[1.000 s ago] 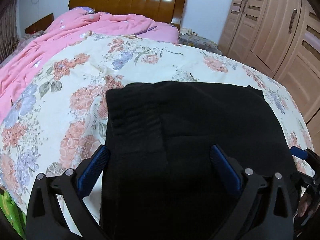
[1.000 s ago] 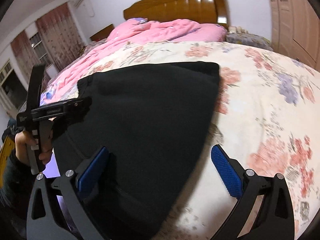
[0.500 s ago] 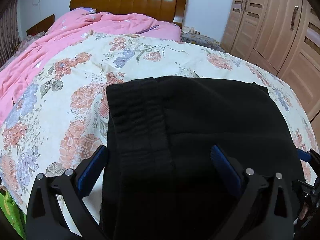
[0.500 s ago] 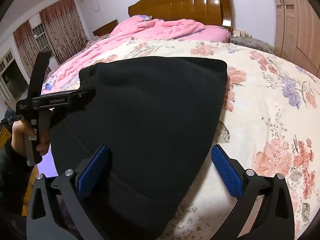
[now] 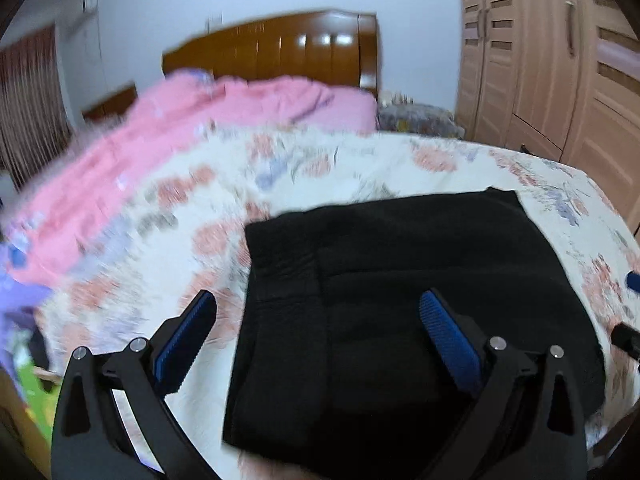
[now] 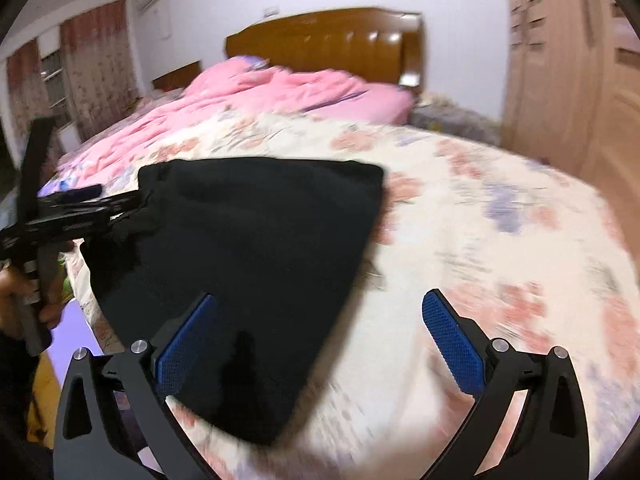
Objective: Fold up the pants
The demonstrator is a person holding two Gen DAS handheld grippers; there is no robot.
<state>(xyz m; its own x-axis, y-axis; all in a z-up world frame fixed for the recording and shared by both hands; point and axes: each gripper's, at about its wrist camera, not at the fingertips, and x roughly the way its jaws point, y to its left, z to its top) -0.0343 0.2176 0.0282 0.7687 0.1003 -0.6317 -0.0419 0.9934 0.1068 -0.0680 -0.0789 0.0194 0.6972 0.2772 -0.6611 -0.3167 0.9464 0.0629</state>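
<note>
Black pants (image 5: 400, 300) lie folded into a compact stack on the floral bedspread, near the bed's foot edge. My left gripper (image 5: 320, 320) hangs open above the stack's near left part, nothing between its blue pads. In the right wrist view the same pants (image 6: 248, 260) lie left of centre. My right gripper (image 6: 320, 320) is open too, straddling the pants' right edge from above without touching it. The left gripper's black body (image 6: 60, 216) shows at the far left of that view, held by a hand (image 6: 16, 292).
A floral bedspread (image 5: 340, 168) covers the bed, with a pink quilt (image 5: 200, 120) bunched toward the wooden headboard (image 5: 280, 52). Wooden wardrobe doors (image 5: 560, 60) stand along the right. The bed's edge runs just below the pants. Both views are motion-blurred.
Both grippers have pulled up and back from the pants, so the stack looks smaller and farther. Both stay open. The pants have not moved.
</note>
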